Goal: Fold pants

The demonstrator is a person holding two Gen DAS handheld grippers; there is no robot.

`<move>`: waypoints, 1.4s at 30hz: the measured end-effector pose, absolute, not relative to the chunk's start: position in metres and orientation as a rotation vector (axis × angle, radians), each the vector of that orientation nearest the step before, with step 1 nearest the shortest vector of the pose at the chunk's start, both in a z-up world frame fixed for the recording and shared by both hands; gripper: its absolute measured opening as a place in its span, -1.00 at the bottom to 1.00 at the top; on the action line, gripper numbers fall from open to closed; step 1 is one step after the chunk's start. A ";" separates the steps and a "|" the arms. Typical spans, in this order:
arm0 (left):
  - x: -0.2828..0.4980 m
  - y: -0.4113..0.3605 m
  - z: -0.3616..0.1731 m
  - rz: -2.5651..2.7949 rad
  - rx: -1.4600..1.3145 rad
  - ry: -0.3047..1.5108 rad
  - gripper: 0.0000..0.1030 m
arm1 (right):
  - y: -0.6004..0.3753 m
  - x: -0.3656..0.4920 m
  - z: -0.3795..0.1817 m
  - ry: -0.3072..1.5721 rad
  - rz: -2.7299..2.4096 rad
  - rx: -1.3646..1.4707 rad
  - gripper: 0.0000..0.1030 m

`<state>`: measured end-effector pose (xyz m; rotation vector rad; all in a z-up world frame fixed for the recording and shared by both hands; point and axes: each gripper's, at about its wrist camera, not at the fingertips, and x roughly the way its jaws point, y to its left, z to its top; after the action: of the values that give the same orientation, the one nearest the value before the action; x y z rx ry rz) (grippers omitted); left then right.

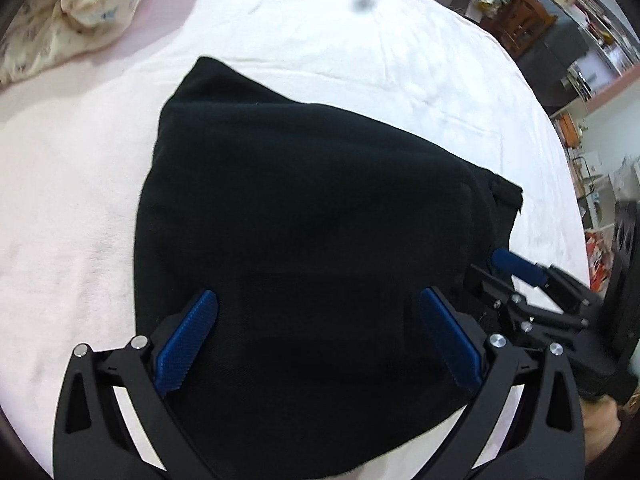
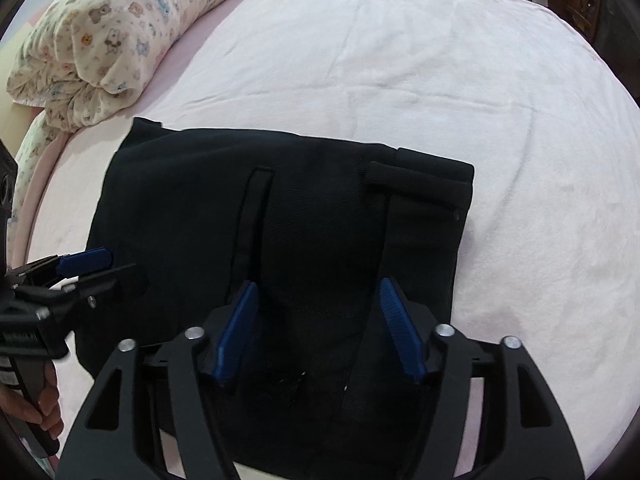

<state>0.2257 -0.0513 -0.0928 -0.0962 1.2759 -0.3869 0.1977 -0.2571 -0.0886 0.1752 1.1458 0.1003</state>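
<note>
Spread hand-held gripper [image 2: 318, 324] over folded pants [image 2: 288, 216]

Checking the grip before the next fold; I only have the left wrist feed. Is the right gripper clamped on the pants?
Observer: No. In the right wrist view the right gripper is open above the pants, with nothing pinched between its pads.
Operator: Which part of the pants is under it?
Observer: Looks like the waist end. A narrow sewn strip, probably a belt loop, runs straight ahead of the fingers.
Operator: Is the far right side tidy?
Observer: Mostly. That edge lies flat on the pink bedcover, but at the top right corner the layers are slightly offset.
</note>
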 end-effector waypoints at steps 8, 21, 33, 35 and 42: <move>0.163 -0.031 -0.062 -0.405 -0.090 1.085 0.97 | -0.263 0.135 -0.060 0.982 0.123 0.222 0.40; 0.158 -0.040 -0.115 -0.396 -0.009 1.205 0.97 | -0.235 0.121 -0.102 1.078 0.110 0.053 0.55; 0.121 -0.026 -0.066 -0.391 0.022 1.035 0.97 | -0.235 0.077 -0.063 1.007 0.078 0.132 0.97; 0.114 -0.023 -0.055 -0.397 0.022 1.006 0.97 | -0.235 0.065 -0.058 1.000 0.064 0.121 0.97; 0.073 0.000 -0.025 -0.335 -0.009 0.940 0.97 | -0.228 0.025 -0.044 0.972 -0.045 0.102 0.97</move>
<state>0.0731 -0.0002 -0.0251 -0.0094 0.9395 -0.3349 0.0253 -0.2280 -0.0441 0.1022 0.9718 -0.0448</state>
